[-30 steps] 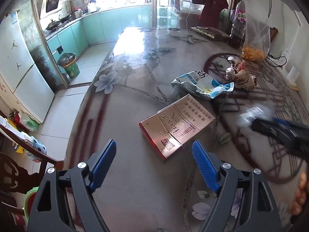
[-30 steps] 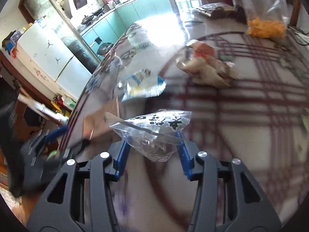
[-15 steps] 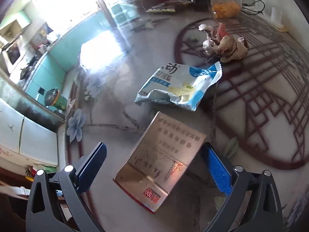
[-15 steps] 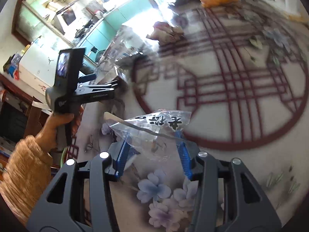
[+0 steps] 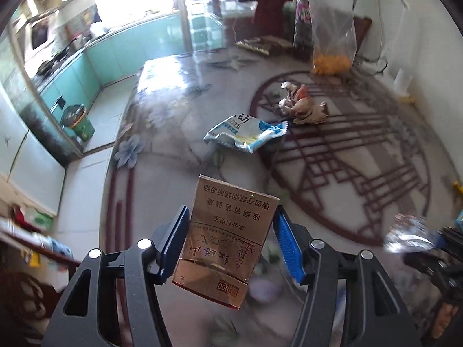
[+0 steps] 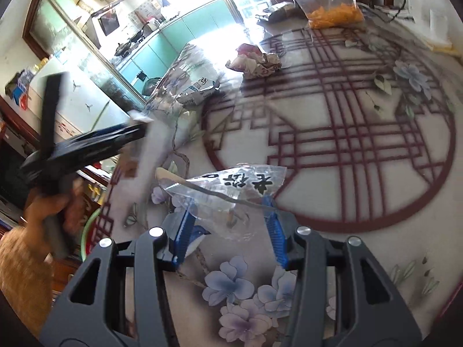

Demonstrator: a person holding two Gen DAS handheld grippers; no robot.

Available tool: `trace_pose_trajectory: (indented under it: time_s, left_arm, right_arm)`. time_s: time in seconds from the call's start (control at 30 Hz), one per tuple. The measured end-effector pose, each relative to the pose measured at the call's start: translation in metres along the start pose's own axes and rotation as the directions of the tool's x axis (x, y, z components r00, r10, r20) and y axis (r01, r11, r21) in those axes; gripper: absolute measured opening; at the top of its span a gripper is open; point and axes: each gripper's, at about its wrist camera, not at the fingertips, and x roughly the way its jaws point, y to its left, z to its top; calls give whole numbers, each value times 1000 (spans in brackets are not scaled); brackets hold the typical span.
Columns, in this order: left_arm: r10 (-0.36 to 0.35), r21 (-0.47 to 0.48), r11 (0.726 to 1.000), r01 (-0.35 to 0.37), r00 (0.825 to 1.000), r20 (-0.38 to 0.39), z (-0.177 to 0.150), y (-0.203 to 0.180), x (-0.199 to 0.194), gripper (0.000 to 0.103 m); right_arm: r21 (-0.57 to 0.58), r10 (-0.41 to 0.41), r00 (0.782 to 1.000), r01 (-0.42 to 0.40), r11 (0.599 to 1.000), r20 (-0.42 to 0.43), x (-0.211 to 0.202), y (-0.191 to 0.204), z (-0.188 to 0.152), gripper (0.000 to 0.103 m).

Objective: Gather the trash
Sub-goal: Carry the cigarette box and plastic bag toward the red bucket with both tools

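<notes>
**Carton gripped on the left, clear wrapper on the right**

Patterned with a dark-red lattice circle and pale flowers, the surface (image 5: 361, 156) ran back toward a bright kitchen with teal cabinets. Your left gripper (image 5: 231, 243) pointed steeply down over its near edge. Its blue fingers (image 5: 176, 240) had just been closing and were clamped on the long sides of a gold cigarette carton (image 5: 228, 240), which stood tilted between them, clear of the surface, its far end reaching past the fingertips. In the right wrist view your left hand (image 6: 49, 205), in an orange sleeve (image 6: 20, 274), held that gripper at the left, blurred.

Your right gripper (image 6: 228, 225) also pointed downward, over the flower print near the circle's rim. Its fingers (image 6: 273, 231) pressed on a crumpled clear plastic wrapper (image 6: 228, 193) with black characters, the wrapper bulging out ahead of the tips.

On the surface beyond lay a blue-and-white snack packet (image 5: 246, 133), and just past it a crumpled wad of paper (image 5: 303, 107). Farther back stood a clear bag of orange pieces (image 5: 332, 43).
</notes>
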Motion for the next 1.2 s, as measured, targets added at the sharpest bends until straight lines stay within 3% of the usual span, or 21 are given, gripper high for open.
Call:
trace_pose_trajectory:
  time_s: [0.2, 0.33, 0.43, 0.73, 0.9, 1.03, 1.2]
  left_arm:
    - [24, -132, 991, -20, 999, 29, -82, 1, -60, 56]
    - [66, -206, 977, -60, 997, 26, -131, 6, -77, 56]
    - [49, -286, 957, -47, 999, 0, -154, 19, -83, 56]
    - [114, -306, 949, -79, 989, 97, -165, 32, -129, 56]
    - [139, -338, 936, -93, 984, 114, -174, 49, -143, 56]
    - [172, -373, 920, -118, 979, 113, -184, 70, -151, 56]
    - [218, -453, 878, -155, 972, 89, -200, 107, -155, 56]
  right_arm:
    - [-77, -76, 996, 79, 994, 41, -23, 22, -9, 46]
    - [-120, -103, 994, 107, 987, 36, -38, 40, -30, 46]
    - [-144, -108, 994, 109, 984, 13, -44, 52, -49, 46]
    - [-269, -114, 992, 124, 955, 52, -63, 113, -68, 46]
    - [-338, -86, 994, 104, 935, 66, -67, 149, -69, 46]
    - [-381, -60, 997, 75, 921, 52, -60, 174, -73, 46]
    - [-436, -29, 1000, 29, 900, 6, -41, 205, -82, 46]
